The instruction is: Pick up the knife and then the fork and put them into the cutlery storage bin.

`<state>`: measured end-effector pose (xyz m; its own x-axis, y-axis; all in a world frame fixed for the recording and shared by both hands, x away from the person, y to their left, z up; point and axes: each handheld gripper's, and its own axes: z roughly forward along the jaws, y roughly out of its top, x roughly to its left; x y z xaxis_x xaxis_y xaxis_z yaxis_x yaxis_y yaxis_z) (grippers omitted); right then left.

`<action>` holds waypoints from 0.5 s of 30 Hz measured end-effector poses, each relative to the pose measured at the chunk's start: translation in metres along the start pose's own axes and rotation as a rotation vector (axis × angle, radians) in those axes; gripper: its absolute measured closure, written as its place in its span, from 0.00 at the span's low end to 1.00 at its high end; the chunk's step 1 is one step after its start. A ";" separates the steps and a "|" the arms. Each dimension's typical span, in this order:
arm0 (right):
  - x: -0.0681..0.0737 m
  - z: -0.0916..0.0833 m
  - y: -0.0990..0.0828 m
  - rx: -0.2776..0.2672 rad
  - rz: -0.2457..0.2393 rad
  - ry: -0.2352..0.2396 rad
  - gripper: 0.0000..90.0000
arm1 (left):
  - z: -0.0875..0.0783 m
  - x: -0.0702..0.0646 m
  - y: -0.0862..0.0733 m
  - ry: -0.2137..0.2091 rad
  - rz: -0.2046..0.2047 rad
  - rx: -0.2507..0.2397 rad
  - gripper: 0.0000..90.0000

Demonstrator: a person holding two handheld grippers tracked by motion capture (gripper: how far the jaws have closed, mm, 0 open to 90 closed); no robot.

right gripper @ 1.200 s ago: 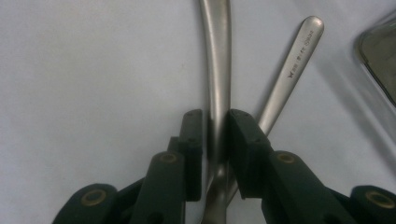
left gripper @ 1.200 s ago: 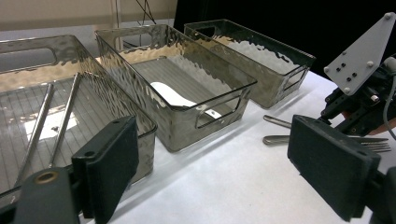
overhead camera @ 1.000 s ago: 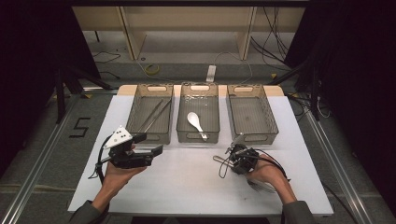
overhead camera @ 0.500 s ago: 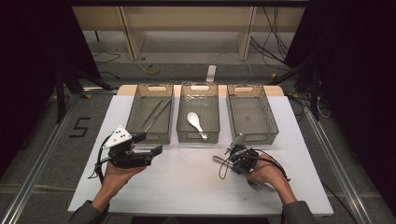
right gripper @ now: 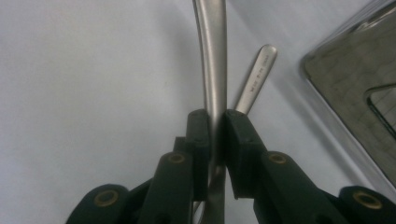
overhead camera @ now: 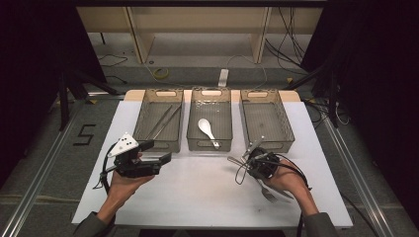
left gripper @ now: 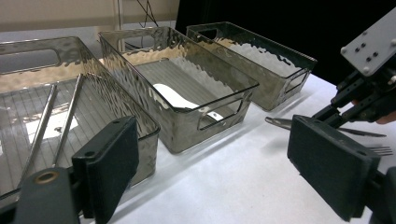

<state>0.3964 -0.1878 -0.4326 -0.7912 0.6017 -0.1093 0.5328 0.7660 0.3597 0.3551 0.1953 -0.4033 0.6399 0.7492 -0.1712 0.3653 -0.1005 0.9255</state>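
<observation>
White table's near-right corner: my right gripper (right gripper: 215,122) is clamping a utensil handle (right gripper: 212,51), long axis pointing twd the right bin (overhead camera: 267,121); left gripper (left gripper: 224,172) is gaping open.

High view looks down from afar; both claw views sit close, sharing the table (overhead camera: 207,192).

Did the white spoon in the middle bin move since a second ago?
No. The white ceramic spoon lies at the same spot in the middle clear plastic bin, bowl toward the left wall, handle toward the front, as before.
</observation>
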 end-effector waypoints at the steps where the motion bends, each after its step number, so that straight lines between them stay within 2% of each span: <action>1: -0.001 -0.002 0.000 -0.008 0.002 0.001 0.90 | 0.000 0.000 0.000 0.000 -0.001 -0.001 0.18; 5: -0.006 -0.012 0.000 -0.057 0.036 -0.002 0.90 | -0.001 0.001 0.000 0.000 -0.007 -0.009 0.18; 10: -0.019 -0.025 -0.001 -0.131 0.067 0.003 0.90 | -0.001 0.002 0.000 -0.005 -0.016 -0.018 0.18; 15: -0.032 -0.032 -0.001 -0.171 0.106 0.013 0.90 | -0.001 0.002 0.000 -0.003 -0.020 -0.022 0.18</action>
<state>0.4115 -0.2146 -0.4002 -0.7375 0.6734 -0.0506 0.5560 0.6480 0.5205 0.3559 0.1977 -0.4034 0.6348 0.7486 -0.1912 0.3632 -0.0707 0.9290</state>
